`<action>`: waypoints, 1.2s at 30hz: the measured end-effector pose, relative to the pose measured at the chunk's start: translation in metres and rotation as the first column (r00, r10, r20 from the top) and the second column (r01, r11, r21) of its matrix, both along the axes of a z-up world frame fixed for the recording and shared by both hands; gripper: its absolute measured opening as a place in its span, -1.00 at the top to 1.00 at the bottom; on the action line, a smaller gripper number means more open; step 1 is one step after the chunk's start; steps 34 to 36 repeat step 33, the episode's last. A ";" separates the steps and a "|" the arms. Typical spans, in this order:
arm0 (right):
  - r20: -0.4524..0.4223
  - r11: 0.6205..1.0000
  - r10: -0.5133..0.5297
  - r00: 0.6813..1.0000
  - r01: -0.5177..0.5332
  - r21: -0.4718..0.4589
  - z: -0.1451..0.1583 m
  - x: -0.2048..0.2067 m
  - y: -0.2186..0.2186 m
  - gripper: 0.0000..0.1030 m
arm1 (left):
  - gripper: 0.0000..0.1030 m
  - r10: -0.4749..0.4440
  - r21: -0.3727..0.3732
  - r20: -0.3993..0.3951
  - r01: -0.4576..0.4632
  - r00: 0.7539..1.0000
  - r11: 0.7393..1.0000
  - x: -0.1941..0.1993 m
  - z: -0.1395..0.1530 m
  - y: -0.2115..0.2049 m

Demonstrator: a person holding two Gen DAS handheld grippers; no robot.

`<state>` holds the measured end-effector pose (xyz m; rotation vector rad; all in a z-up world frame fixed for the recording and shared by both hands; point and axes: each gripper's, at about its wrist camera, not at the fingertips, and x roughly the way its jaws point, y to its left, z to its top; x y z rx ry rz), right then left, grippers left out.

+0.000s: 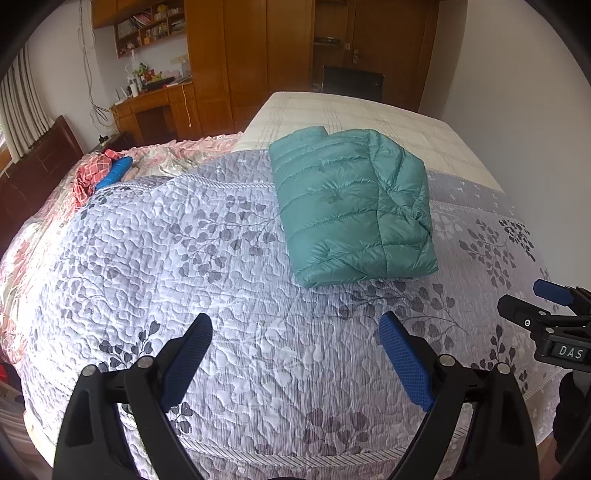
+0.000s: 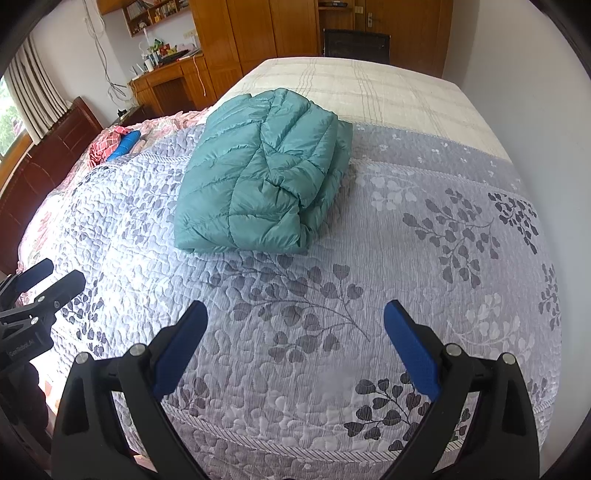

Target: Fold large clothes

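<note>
Teal quilted puffer jacket lies folded on the leaf-print bed quilt; left gripper and right gripper, fingers spread and empty, should press it flat.

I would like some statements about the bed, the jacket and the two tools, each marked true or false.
1. The teal quilted puffer jacket lies folded into a compact bundle on the grey leaf-patterned quilt. True.
2. The left tool is clamped on the jacket. False: its blue pads stand wide apart above the quilt, holding nothing.
3. The right tool is open and apart from the jacket. True.
4. The jacket hangs on the wooden wardrobe. False: it rests on the bed.
5. A red checked cloth lies near the dark wooden headboard. True.
</note>
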<state>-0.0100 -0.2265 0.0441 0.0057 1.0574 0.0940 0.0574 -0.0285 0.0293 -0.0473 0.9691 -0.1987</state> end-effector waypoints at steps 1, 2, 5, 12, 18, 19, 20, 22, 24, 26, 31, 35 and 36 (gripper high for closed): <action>0.000 1.000 -0.001 1.000 0.001 0.002 0.000 0.000 0.000 -0.86 | -0.78 -0.002 0.000 -0.001 0.002 1.000 1.000 0.000 0.000 0.000; 0.000 1.000 -0.001 1.000 0.001 0.002 0.000 0.000 0.000 -0.86 | -0.78 -0.002 0.001 -0.001 0.002 1.000 1.000 0.000 -0.001 0.000; -0.001 1.000 -0.002 1.000 0.002 0.002 0.000 0.000 0.000 -0.86 | -0.78 -0.004 -0.001 -0.003 0.004 1.000 1.000 0.001 -0.001 0.000; -0.003 1.000 0.000 1.000 0.000 0.002 -0.001 0.001 -0.001 -0.86 | -0.78 -0.004 -0.002 -0.005 0.004 1.000 1.000 0.001 -0.001 0.000; -0.007 1.000 0.000 1.000 0.000 0.001 -0.003 0.001 -0.002 -0.86 | -0.78 -0.008 -0.003 -0.004 0.008 1.000 1.000 0.002 -0.002 0.001; -0.009 1.000 0.000 1.000 0.000 0.001 -0.004 0.002 -0.002 -0.86 | -0.78 -0.008 -0.003 -0.004 0.008 1.000 1.000 0.002 -0.003 0.001; -0.010 1.000 0.000 1.000 0.000 0.000 -0.005 0.002 -0.003 -0.86 | -0.78 -0.010 -0.003 -0.004 0.010 1.000 1.000 0.002 -0.003 0.002; -0.012 1.000 0.002 1.000 -0.002 0.000 -0.006 0.003 -0.004 -0.86 | -0.78 -0.014 -0.003 -0.003 0.014 1.000 1.000 0.002 -0.003 0.003; -0.012 1.000 0.003 1.000 -0.003 -0.001 -0.006 0.003 -0.004 -0.86 | -0.78 -0.016 -0.001 -0.005 0.016 1.000 1.000 0.002 -0.004 0.003; -0.012 1.000 0.002 1.000 -0.002 0.000 -0.006 0.003 -0.004 -0.86 | -0.78 -0.015 -0.006 -0.008 0.015 1.000 1.000 0.002 -0.004 0.003; -0.013 1.000 0.000 1.000 0.000 0.000 -0.006 0.003 -0.004 -0.86 | -0.78 -0.023 -0.003 -0.008 0.023 1.000 1.000 0.003 -0.005 0.005; -0.012 1.000 0.000 1.000 0.000 0.002 -0.006 0.002 -0.004 -0.86 | -0.78 -0.026 -0.001 -0.008 0.026 1.000 1.000 0.004 -0.005 0.006; -0.012 1.000 0.000 1.000 0.000 0.002 -0.006 0.002 -0.004 -0.86 | -0.78 -0.026 -0.001 -0.008 0.026 1.000 1.000 0.004 -0.005 0.006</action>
